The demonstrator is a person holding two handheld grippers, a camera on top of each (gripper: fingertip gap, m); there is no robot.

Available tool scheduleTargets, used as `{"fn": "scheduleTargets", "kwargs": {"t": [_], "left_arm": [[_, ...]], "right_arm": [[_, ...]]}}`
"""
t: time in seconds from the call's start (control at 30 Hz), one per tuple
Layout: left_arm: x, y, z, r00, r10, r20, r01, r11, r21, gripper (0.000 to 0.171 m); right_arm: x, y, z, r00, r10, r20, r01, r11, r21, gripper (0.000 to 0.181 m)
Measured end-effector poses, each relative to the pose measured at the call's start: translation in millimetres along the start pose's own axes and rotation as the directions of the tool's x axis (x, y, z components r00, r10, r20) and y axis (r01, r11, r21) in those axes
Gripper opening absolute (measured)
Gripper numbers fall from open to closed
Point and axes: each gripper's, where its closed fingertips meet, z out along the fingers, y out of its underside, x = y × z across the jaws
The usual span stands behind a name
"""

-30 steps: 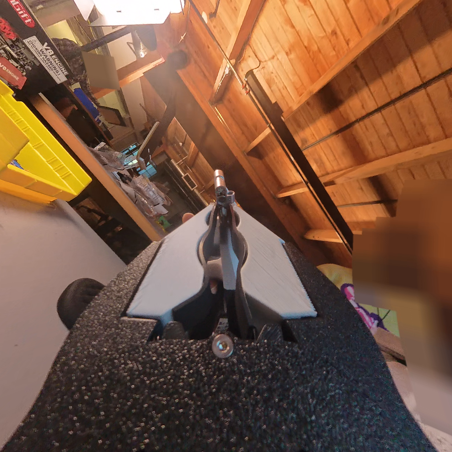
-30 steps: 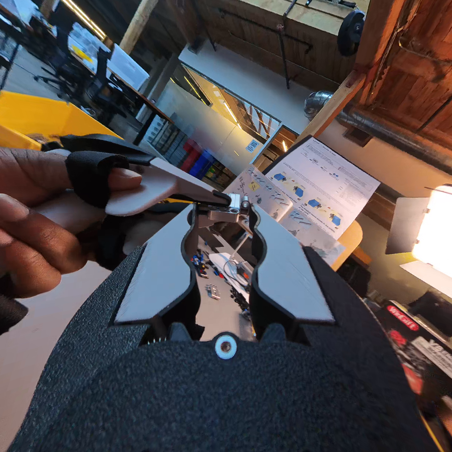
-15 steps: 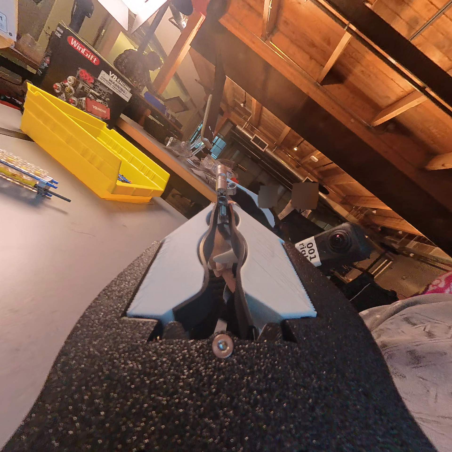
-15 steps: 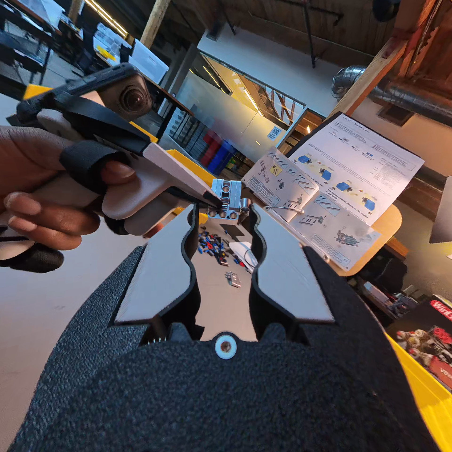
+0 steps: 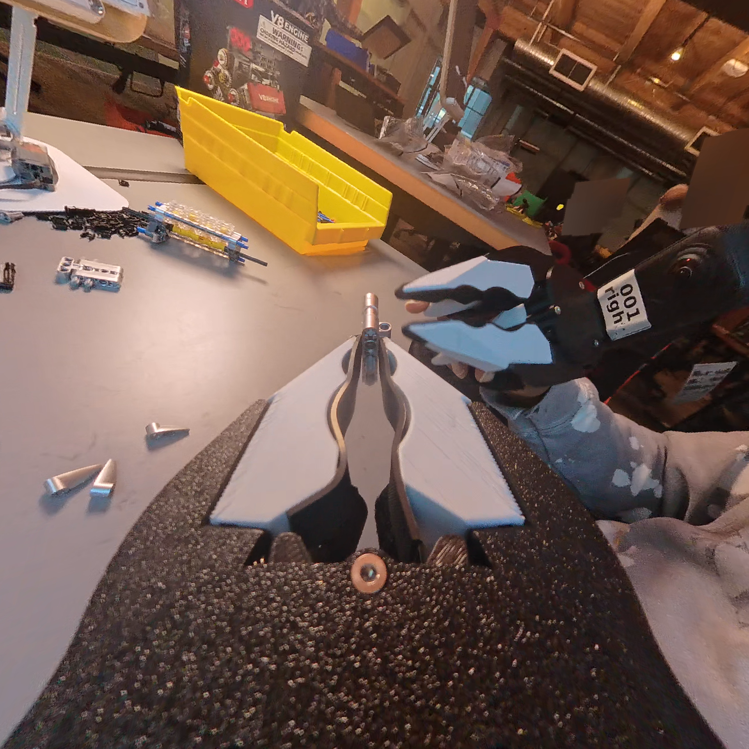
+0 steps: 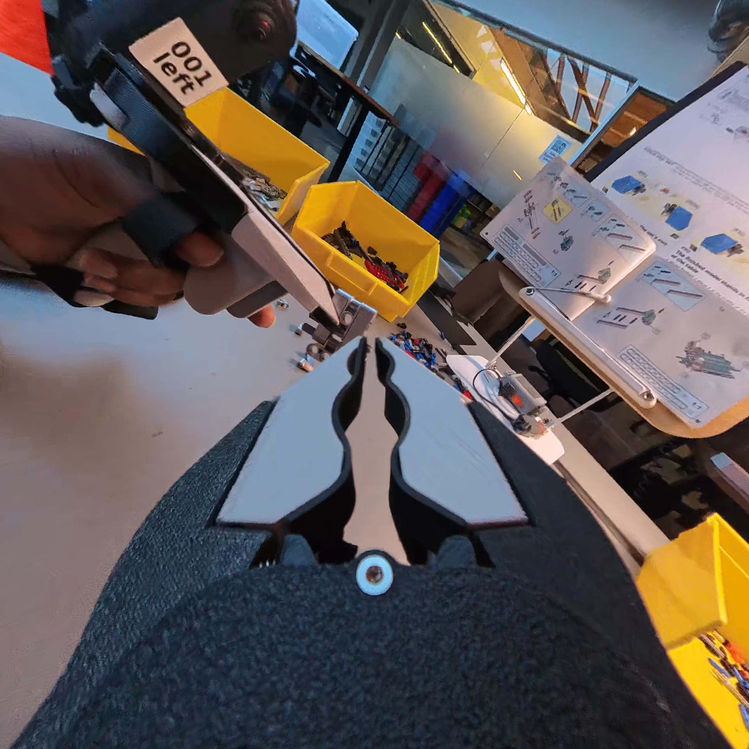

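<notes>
Left wrist view: left gripper (image 5: 371,342) squeezed tight on a small grey plastic building piece (image 5: 370,324), held up over the grey table (image 5: 121,364). Long yellow plastic bin (image 5: 279,174) by the far edge.

Right wrist view: right gripper (image 6: 369,347) nearly closed, holding nothing, tips just beside that piece (image 6: 344,320).

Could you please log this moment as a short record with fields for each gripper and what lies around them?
left gripper: shut on a small grey building-toy part, held above the table
right gripper: fingers nearly closed, holding nothing, tips just beside the held part
nearby on table: three silver wedge pieces; a clear-and-blue assembly; yellow bin
backdrop: instruction sheets on a stand
</notes>
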Motion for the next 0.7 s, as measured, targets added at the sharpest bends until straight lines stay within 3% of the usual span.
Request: {"fn": "scheduleTargets", "kwargs": {"t": [0.03,0.07,0.27,0.3,0.37,0.43,0.53,0.6,0.63,0.7], "left_arm": [[-4.0,0.6,-1.0,1.0,-0.024,-0.005,0.024,1.0,0.007,0.005],[-10.0,2.3,-1.5,0.999,-0.039,0.005,0.039,0.999,0.006,0.006],[-24.9,13.5,-3.5,0.999,0.051,0.014,-0.05,0.998,-0.046,0.006],[-23.2,13.4,-4.9,0.997,0.079,0.004,-0.079,0.996,-0.046,0.006],[-21.9,15.9,-5.9,0.996,0.085,-0.001,-0.084,0.994,-0.067,0.006],[-29.0,15.8,-3.1,1.0,-0.004,0.029,0.006,0.998,-0.055,0.006],[-42.9,21.9,8.1,0.973,-0.223,0.056,0.226,0.973,-0.042,0.006],[-47.2,30.3,19.6,0.953,-0.299,0.051,0.302,0.951,-0.064,0.006],[-50.2,35.1,25.3,0.944,-0.326,0.056,0.33,0.94,-0.081,0.007],[-57.4,39.5,33.4,0.933,-0.354,0.07,0.359,0.928,-0.097,0.007]], "right_arm": [[-1.3,2.4,3.7,1.0,-0.001,0.008,0.001,1.0,-0.017,0.027],[-3.4,4.2,7.0,1.0,-0.009,0.018,0.01,0.999,-0.036,0.036],[-13.2,16.4,17.0,0.976,0.123,0.18,-0.11,0.991,-0.08,0.033],[-14.5,19.4,17.4,0.967,0.143,0.209,-0.125,0.988,-0.095,0.036],[-17.3,23.4,20.6,0.967,0.116,0.225,-0.089,0.988,-0.124,0.058],[-23.2,27.9,28.9,0.979,0.036,0.2,-0.003,0.987,-0.159,0.065],[-30.5,53.8,47.5,0.991,0.072,0.11,-0.033,0.947,-0.319,0.058],[-32.2,70.6,55.5,0.988,0.125,0.093,-0.08,0.918,-0.388,0.054],[-28.4,76.5,57.9,0.987,0.14,0.08,-0.096,0.91,-0.404,0.039],[-25.3,88.0,60.0,0.978,0.174,0.113,-0.107,0.89,-0.444,0.039]]}}
